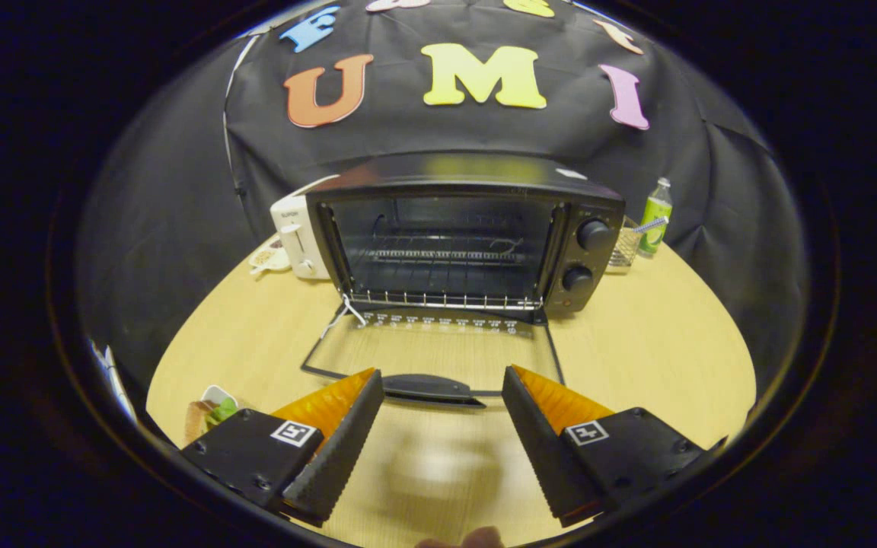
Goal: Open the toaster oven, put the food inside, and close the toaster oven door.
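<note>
Far left near the tabletop [256, 335] edge: one small plate of food [210, 415], just beside the left finger. Further back, one white toaster [298, 236], touching one black toaster oven [461, 228] with two knobs [594, 234]. Oven door [431, 354] dropped flat, handle [435, 388] just ahead of the fingertips. Tool [442, 396] spread wide, gripping nothing. Bare wood between the fingers. Right of oven: one wire basket [625, 245], one green bottle [655, 217].

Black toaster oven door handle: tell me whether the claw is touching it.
Cannot tell: in the gripper view the open claw flanks the handle, fingertips beside its ends without clear contact.
</note>
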